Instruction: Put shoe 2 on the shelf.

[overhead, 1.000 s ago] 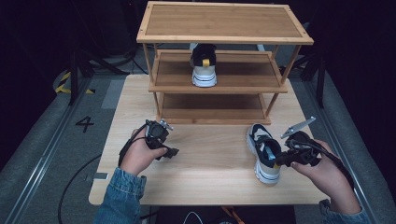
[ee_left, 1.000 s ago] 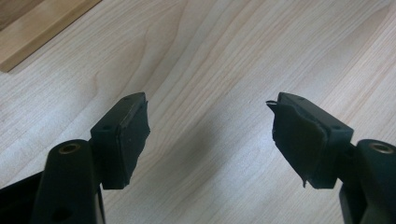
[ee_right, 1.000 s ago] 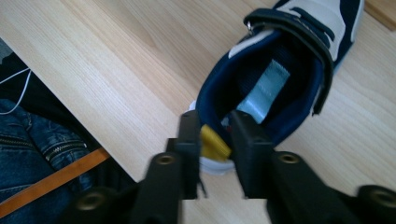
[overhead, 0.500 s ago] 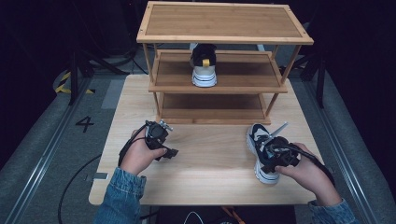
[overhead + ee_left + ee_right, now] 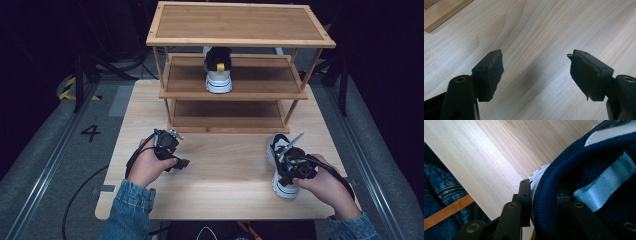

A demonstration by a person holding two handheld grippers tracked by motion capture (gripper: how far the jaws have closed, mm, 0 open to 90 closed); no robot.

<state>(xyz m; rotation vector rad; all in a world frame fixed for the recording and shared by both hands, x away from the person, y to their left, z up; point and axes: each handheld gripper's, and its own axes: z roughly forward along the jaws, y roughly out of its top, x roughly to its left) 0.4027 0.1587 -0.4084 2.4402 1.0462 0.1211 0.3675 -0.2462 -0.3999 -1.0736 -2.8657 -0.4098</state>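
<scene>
A navy and white sneaker (image 5: 281, 150) lies on the table at the right, toe toward the rack. My right gripper (image 5: 292, 169) sits at its heel, shut on the navy padded collar (image 5: 549, 195): one jaw outside against the white sole, the other inside the shoe beside a light blue pull tab (image 5: 604, 182). A matching sneaker (image 5: 218, 75) stands on the middle shelf of the wooden rack (image 5: 240, 92), heel toward me. My left gripper (image 5: 172, 152) rests low at the table's left; its pads (image 5: 492, 72) stand wide apart over bare wood, holding nothing (image 5: 536, 72).
The three-tier rack takes up the table's far half; its bottom board (image 5: 441, 12) shows at the corner of the left gripper view. A denim sleeve (image 5: 441, 190) lies past the table's near edge. Grey floor with rails and a cable (image 5: 75, 200) surrounds the table (image 5: 225, 170).
My right gripper has moved in from the right of the table sneaker to its heel and shut on the collar. The left gripper has stayed put.
</scene>
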